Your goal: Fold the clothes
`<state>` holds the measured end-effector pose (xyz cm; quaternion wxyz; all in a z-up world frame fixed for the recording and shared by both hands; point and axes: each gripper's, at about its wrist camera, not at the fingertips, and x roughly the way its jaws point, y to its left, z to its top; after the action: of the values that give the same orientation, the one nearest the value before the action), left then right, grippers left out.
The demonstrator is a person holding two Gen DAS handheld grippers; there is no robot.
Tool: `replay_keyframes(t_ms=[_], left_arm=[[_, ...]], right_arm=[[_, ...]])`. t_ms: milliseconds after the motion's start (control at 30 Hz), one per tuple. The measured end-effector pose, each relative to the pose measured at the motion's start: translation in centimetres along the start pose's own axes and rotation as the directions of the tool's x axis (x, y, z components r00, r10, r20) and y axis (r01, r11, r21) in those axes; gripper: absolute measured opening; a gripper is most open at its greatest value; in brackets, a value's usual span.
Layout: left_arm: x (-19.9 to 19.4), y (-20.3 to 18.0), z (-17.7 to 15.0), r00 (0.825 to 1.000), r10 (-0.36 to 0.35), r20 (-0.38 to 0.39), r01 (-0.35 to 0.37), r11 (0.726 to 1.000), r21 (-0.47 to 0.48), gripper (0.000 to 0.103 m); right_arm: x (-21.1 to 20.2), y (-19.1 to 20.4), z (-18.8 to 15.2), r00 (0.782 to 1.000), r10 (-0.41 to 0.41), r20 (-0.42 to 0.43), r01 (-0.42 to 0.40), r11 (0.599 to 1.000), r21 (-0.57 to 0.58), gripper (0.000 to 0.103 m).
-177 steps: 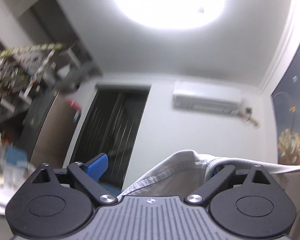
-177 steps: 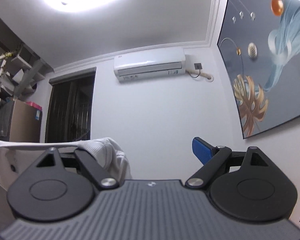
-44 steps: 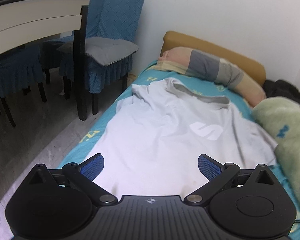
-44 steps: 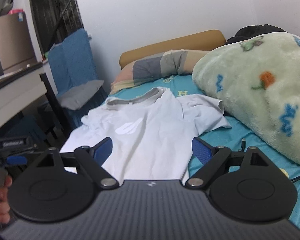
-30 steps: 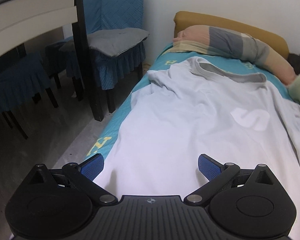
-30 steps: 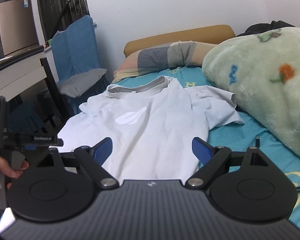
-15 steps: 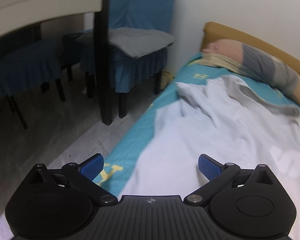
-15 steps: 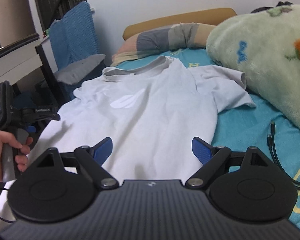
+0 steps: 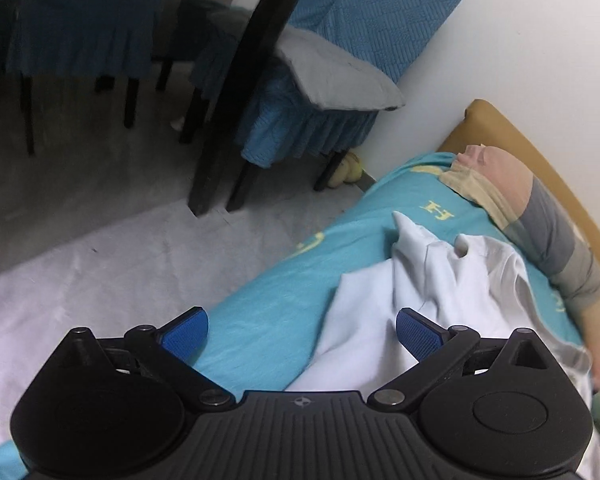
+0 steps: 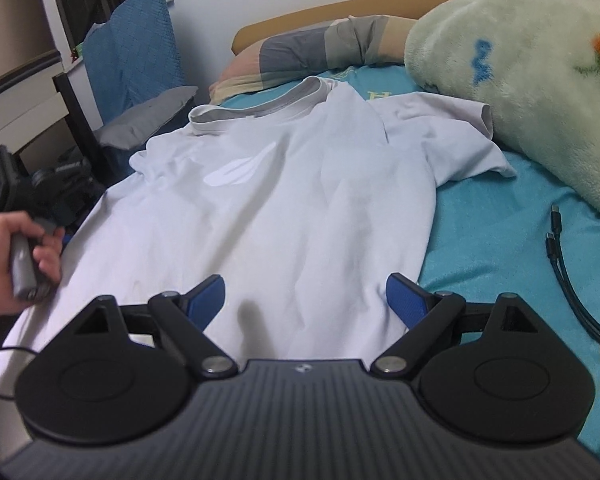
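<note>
The white T-shirt [image 10: 284, 184] lies spread face-up on the teal bed sheet [image 10: 500, 216], no fold made yet. Left gripper [image 9: 300, 330] and right gripper [image 10: 306, 296] both gape wide, empty, over its side edge and hem.

White T-shirt [image 10: 284, 200] lies spread, front up, unfolded.

We are seeing white T-shirt [image 10: 300, 200], teal sheet [image 10: 500, 240] with yellow print, pale green blanket [image 10: 540, 80], blue quilted chair covers [image 9: 380, 20].
</note>
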<state>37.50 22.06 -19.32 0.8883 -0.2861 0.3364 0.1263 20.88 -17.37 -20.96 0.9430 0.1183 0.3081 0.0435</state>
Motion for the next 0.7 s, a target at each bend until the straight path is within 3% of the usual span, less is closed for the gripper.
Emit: replay_keyframes(t_ms=[200,300,367,467,533,567,633,700], left_arm=[[2.8,-1.3,1.0,0.999,-0.032,0.005,0.032,0.999,-0.021,0.096],[3.6,-2.9,1.0,0.999,-0.045,0.019,0.045,0.998,0.041,0.074],[4.2,-4.5,0.9,0.999,-0.045,0.016,0.043,0.992,0.117,0.038],[4.1,-7.3,0.6,0.999,-0.016,0.043,0.005,0.969,0.247,0.006],[3.4,-10.0,-0.2,0.995,0.003,0.101,-0.042,0.918,0.393,0.005],[2.8,-11.4,-0.9,0.991,-0.005,0.131,-0.059,0.877,0.477,0.004],[1.5,-14.6,-3.2,0.984,-0.069,0.163,-0.054,0.761,0.646,0.004],[0.0,-17.1,-6.1,0.979,-0.161,0.127,0.009,0.651,0.759,0.004]], right_arm=[[0.8,-0.4,0.1,1.000,-0.007,0.016,0.006,1.000,0.015,0.090],[1.1,-0.5,0.2,1.000,-0.010,0.024,0.009,0.999,0.031,0.090],[1.3,-0.5,0.3,1.000,-0.011,0.027,0.010,0.999,0.038,0.090],[1.3,-0.7,0.4,1.000,-0.007,0.030,0.005,0.999,0.051,0.090],[1.3,-0.8,0.4,0.999,-0.001,0.034,-0.001,0.998,0.064,0.090],[1.3,-1.0,0.4,0.999,0.000,0.035,-0.003,0.997,0.072,0.089],[1.1,-1.5,0.6,0.999,-0.002,0.043,-0.002,0.995,0.097,0.087],[0.8,-2.2,0.9,0.998,-0.026,0.057,0.018,0.991,0.130,0.088]])
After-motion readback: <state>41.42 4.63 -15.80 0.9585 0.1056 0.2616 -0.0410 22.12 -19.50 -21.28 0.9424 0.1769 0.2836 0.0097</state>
